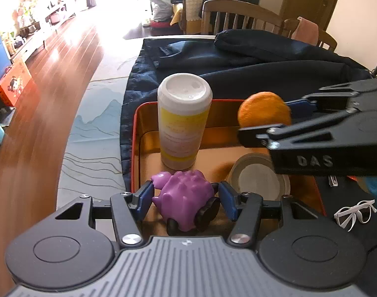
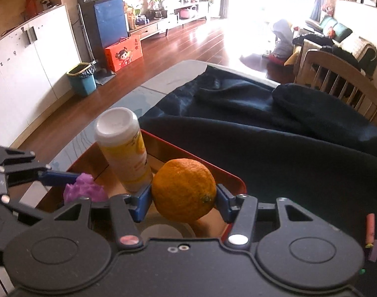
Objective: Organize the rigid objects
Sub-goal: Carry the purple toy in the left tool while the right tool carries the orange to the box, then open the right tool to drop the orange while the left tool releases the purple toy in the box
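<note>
A red-rimmed tray (image 1: 136, 133) lies on a dark cloth on the table. A white and yellow bottle (image 1: 181, 121) stands upright in it. My left gripper (image 1: 186, 199) is shut on a purple toy with black wheels (image 1: 186, 201) low over the tray's near end. My right gripper (image 2: 184, 198) is shut on an orange (image 2: 184, 189) and holds it above the tray; it shows at the right of the left wrist view (image 1: 263, 110). A round grey lid (image 1: 258, 179) lies in the tray below the orange.
White glasses (image 1: 354, 214) lie on the cloth right of the tray. A dark blue jacket (image 1: 250, 52) covers the far table. Wooden chairs (image 1: 240, 17) stand behind it. A red marker (image 2: 370, 230) lies at the right. The table edge (image 1: 72, 133) and wood floor are left.
</note>
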### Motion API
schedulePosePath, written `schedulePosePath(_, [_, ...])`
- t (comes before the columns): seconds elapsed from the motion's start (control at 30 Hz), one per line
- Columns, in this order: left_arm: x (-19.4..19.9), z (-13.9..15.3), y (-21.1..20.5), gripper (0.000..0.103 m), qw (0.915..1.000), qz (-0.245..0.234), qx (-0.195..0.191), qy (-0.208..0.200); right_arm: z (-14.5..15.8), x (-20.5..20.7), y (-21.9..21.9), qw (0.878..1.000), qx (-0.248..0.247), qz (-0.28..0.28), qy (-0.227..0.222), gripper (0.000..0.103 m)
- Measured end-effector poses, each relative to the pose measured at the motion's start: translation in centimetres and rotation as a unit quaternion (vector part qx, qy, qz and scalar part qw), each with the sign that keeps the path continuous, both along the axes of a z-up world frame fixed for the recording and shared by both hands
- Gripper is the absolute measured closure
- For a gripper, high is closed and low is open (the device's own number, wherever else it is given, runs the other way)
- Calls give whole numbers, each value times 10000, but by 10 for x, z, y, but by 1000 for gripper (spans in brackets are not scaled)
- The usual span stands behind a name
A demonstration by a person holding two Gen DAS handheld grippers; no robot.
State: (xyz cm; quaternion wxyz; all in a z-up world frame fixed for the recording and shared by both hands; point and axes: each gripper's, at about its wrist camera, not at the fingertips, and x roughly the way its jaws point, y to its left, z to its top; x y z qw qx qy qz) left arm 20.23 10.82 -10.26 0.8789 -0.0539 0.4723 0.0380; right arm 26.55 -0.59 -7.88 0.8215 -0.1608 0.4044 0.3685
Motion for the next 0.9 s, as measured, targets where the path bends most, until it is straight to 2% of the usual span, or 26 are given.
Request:
schedulePosePath(0.17, [3, -5, -4, 46, 9998, -189, 85, -40, -10, 6, 11, 9998, -112, 52, 139, 49])
schedulePosePath(0.57, [7, -11, -10, 49, 9994, -278, 206, -44, -24, 10, 17, 9989, -256, -95, 382, 48])
schedulePosePath(0.9, [7, -9, -12, 49, 9994, -255, 239, -28, 9, 1, -4, 9988, 310, -172, 342, 49])
